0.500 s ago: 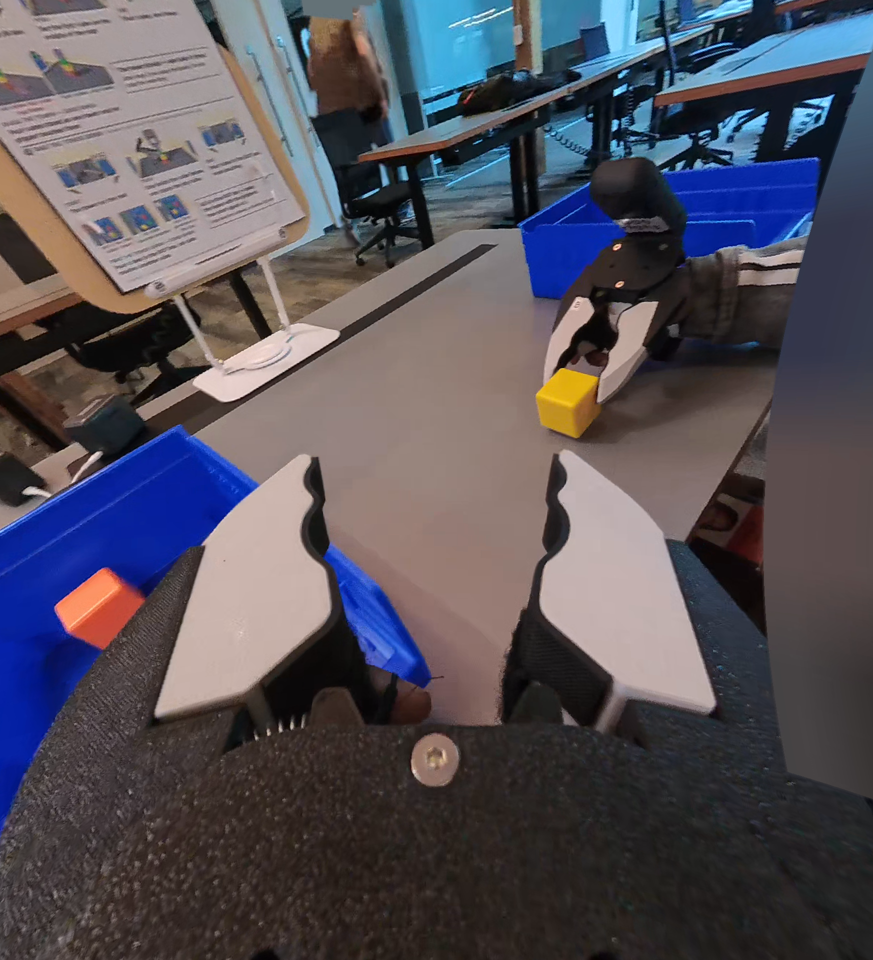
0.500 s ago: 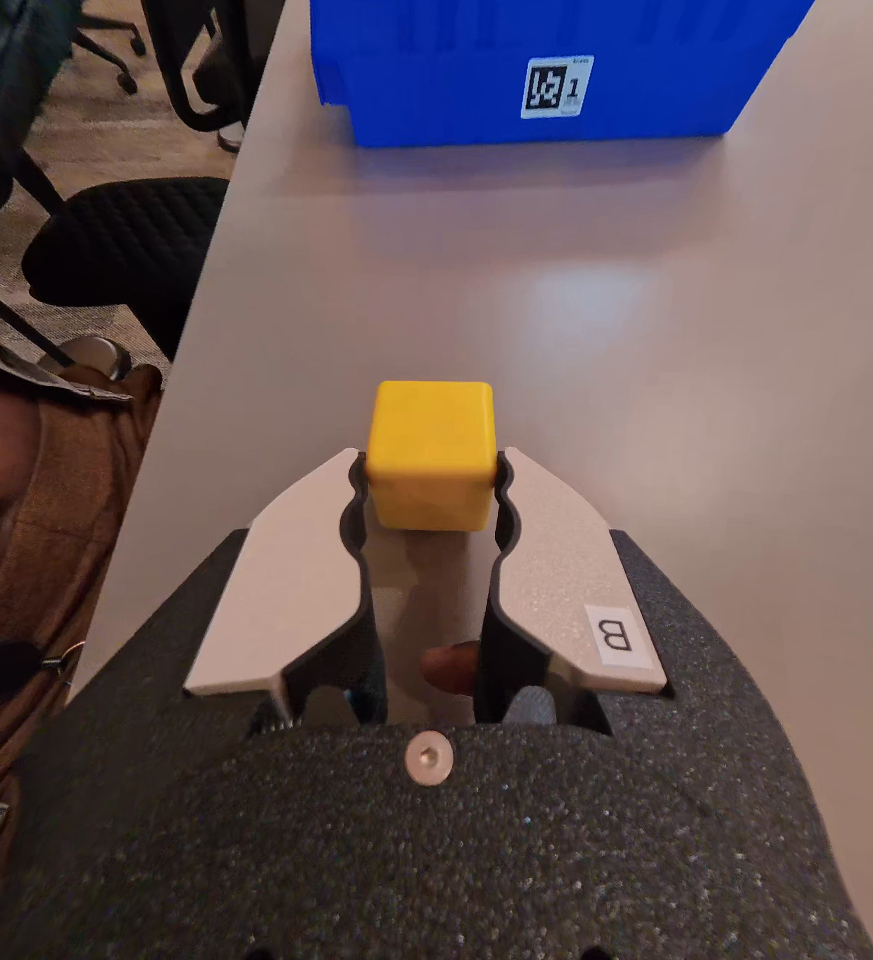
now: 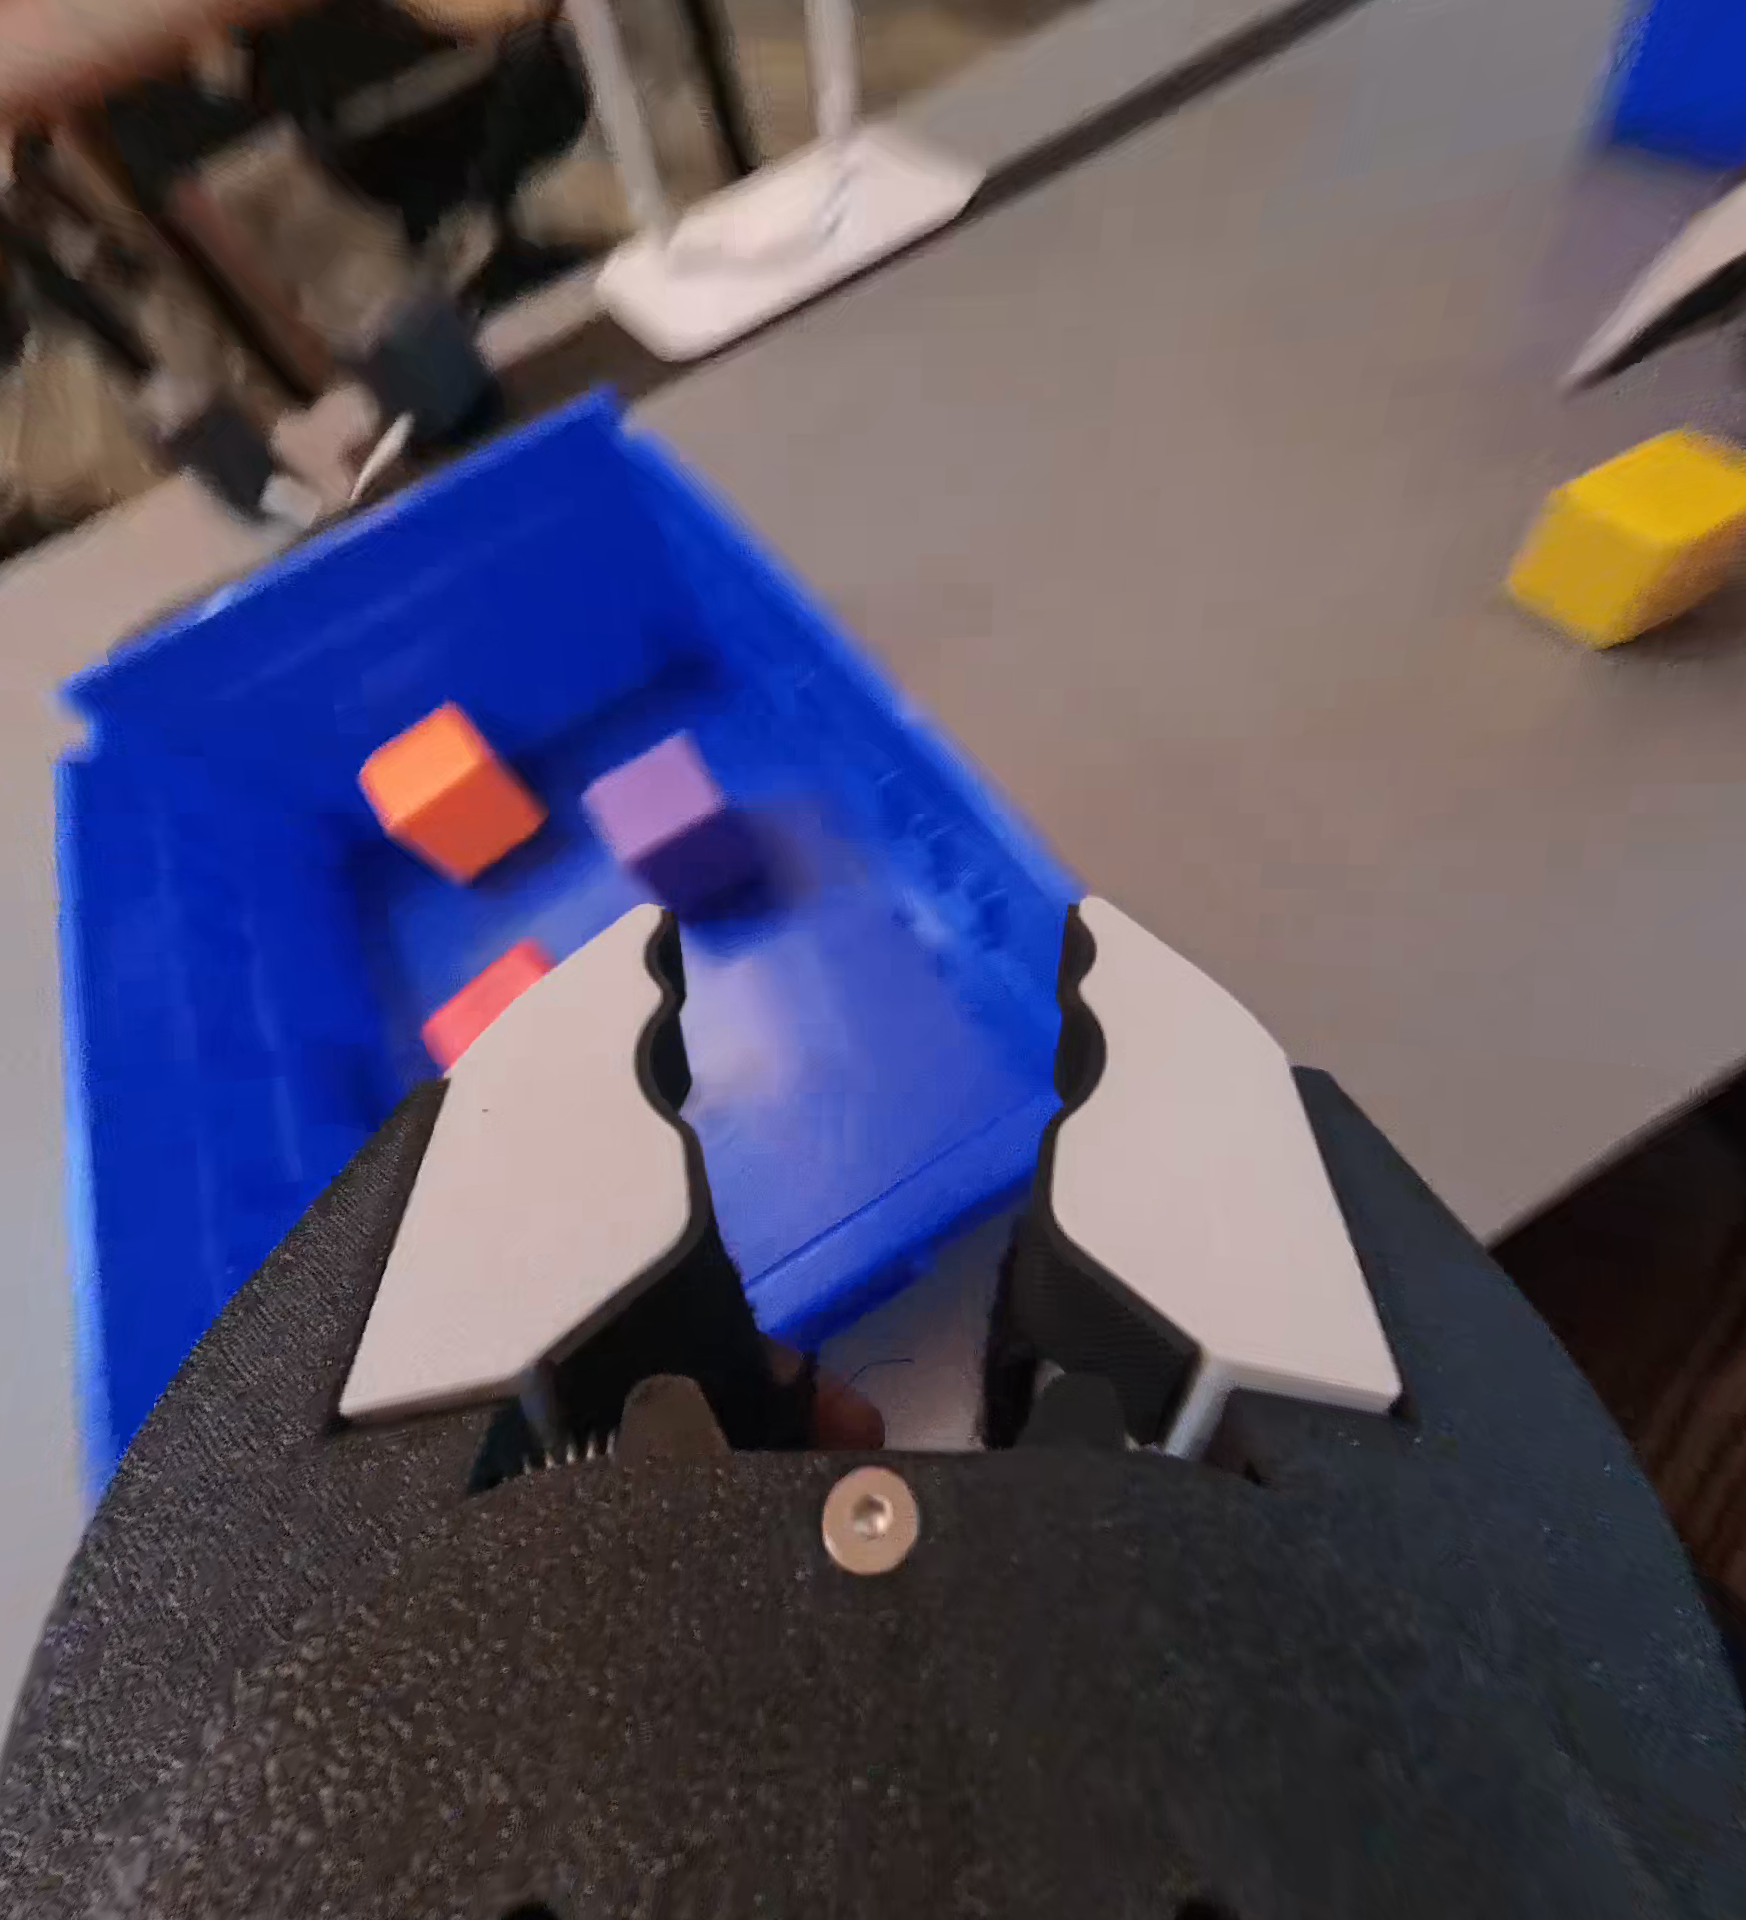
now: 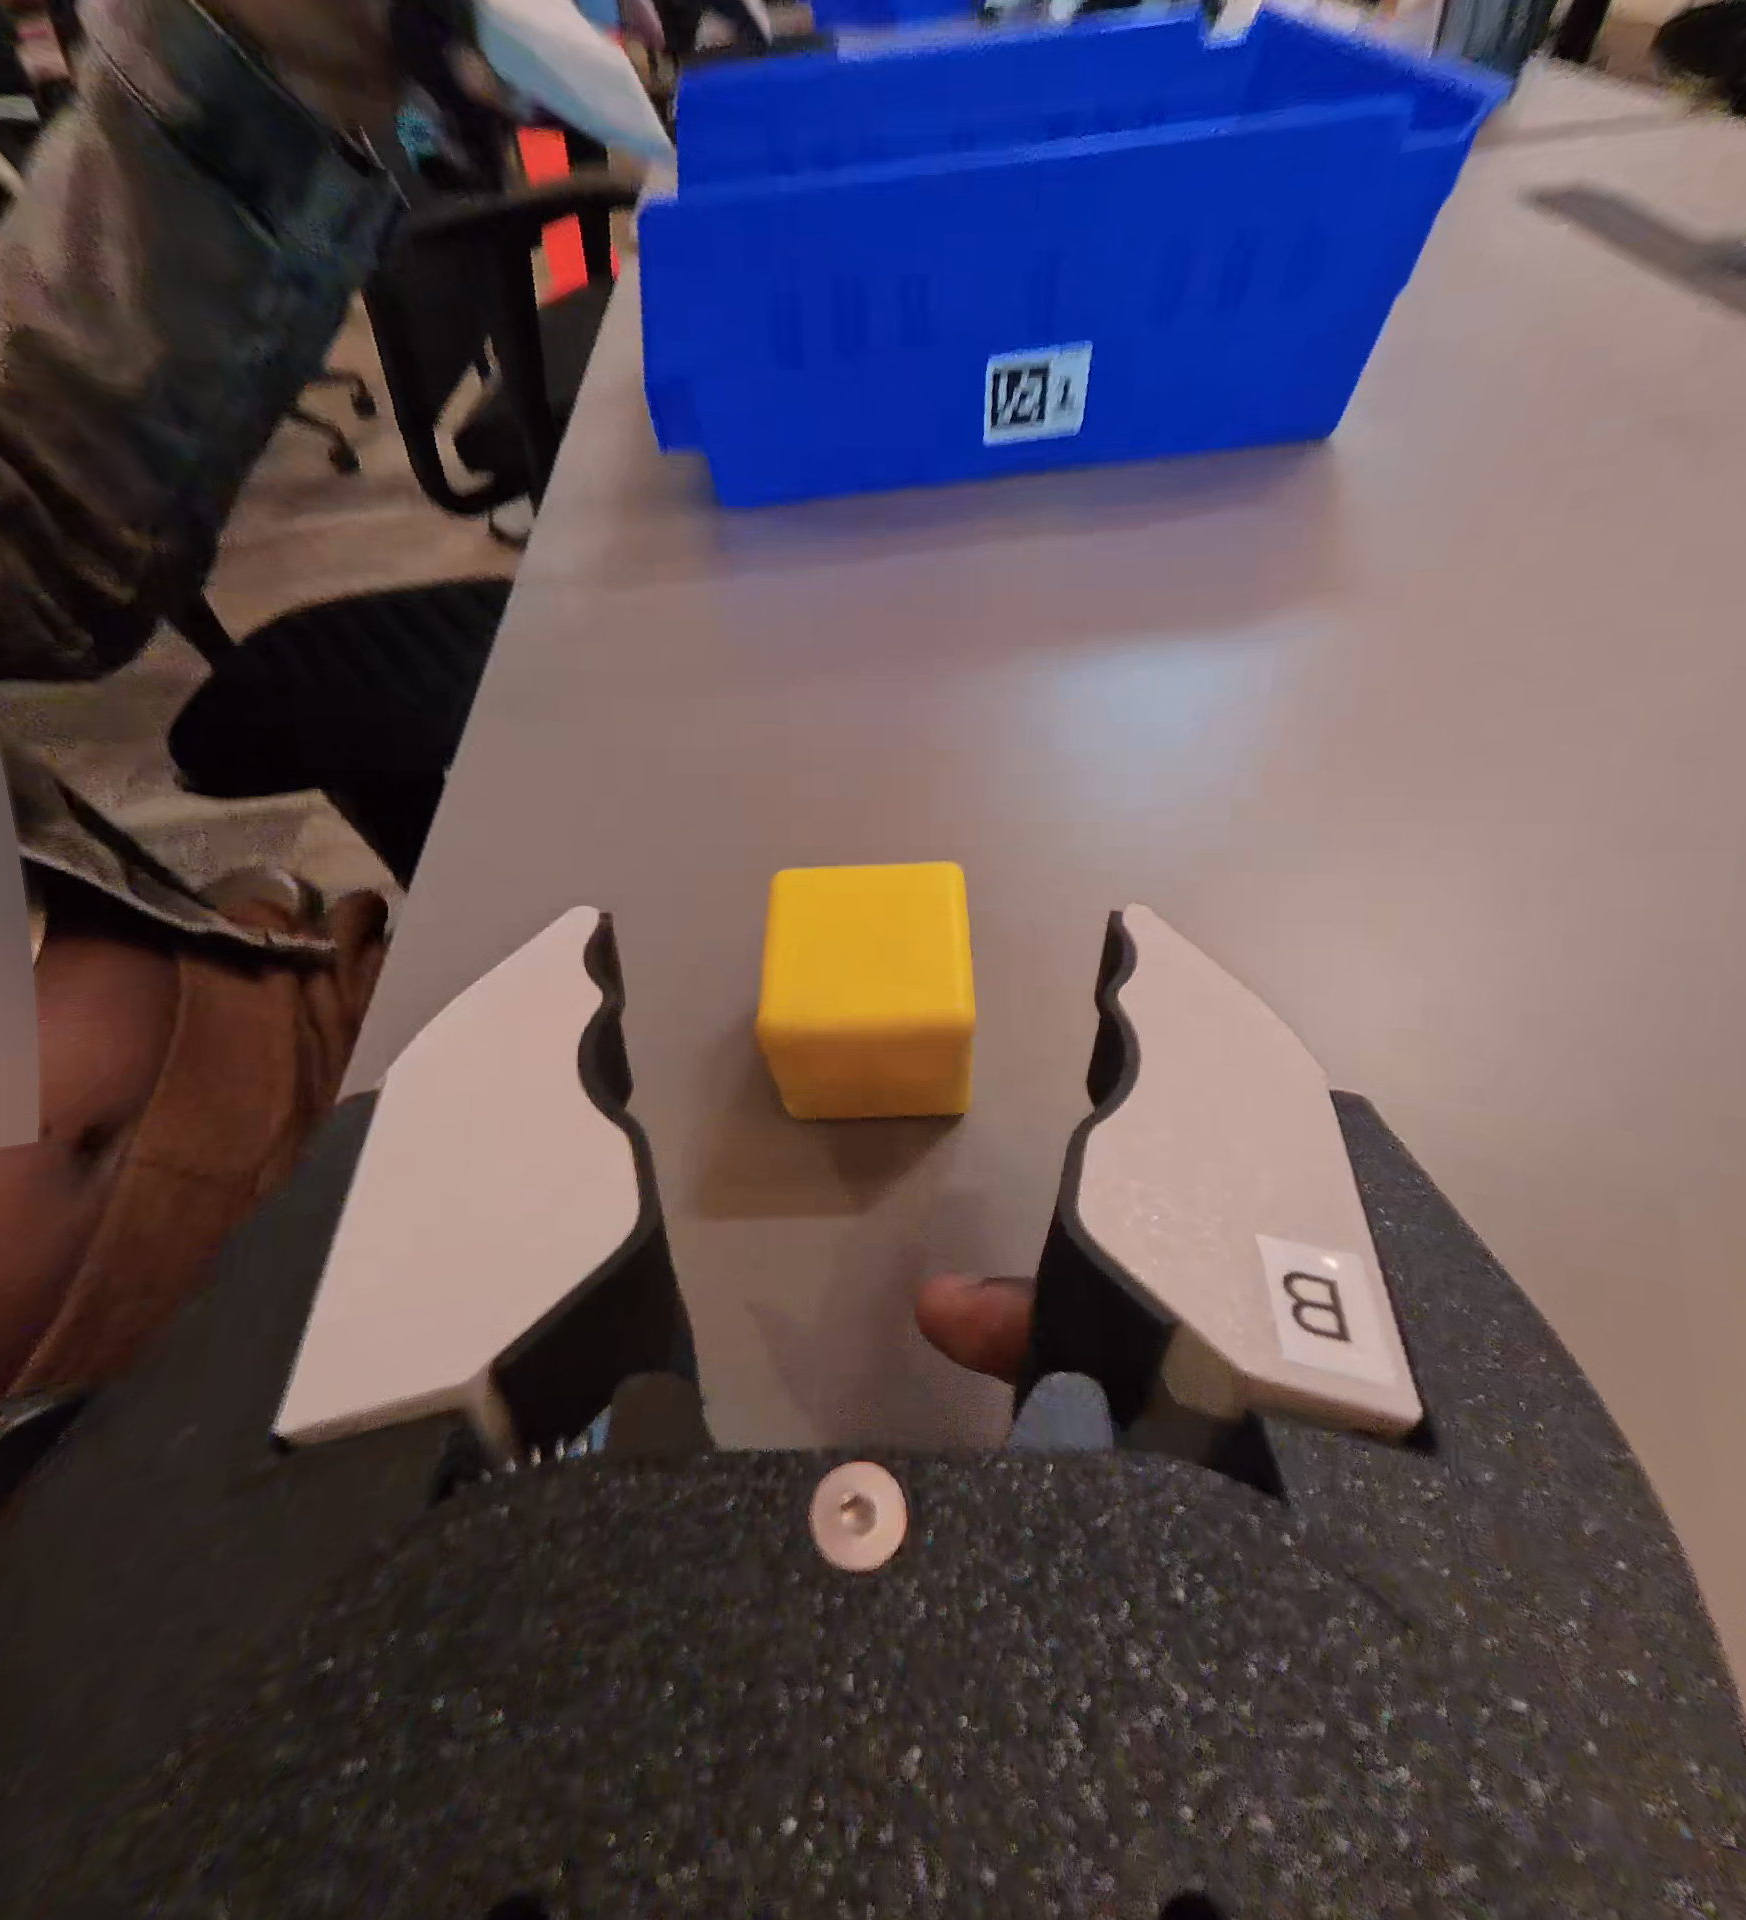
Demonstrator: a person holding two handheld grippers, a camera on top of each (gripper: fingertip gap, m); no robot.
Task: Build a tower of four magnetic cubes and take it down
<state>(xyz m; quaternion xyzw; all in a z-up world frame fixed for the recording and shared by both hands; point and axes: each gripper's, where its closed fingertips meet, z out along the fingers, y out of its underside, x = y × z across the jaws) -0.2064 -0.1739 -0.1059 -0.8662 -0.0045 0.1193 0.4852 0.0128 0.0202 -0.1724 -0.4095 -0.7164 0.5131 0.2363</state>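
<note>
The right gripper (image 4: 858,971) is holding its fingers (image 4: 495,1122) wide open, and the yellow cube (image 4: 867,987) is standing on the grey surface (image 4: 1264,779) between them, with a clear gap on each side, so nothing is pressing on it. Behind the cube a blue bin (image 4: 1004,291) with a small sticker is sitting on the same surface. The left gripper (image 3: 864,977) is hanging over another blue bin (image 3: 225,935), and its fingers (image 3: 1191,1122) are also standing apart with nothing between them. Inside this bin an orange cube (image 3: 448,790), a purple cube (image 3: 666,821) and a red cube (image 3: 484,1003) are lying apart from each other. This view is blurred, and it is showing the yellow cube (image 3: 1648,540) far to the right on the surface.
</note>
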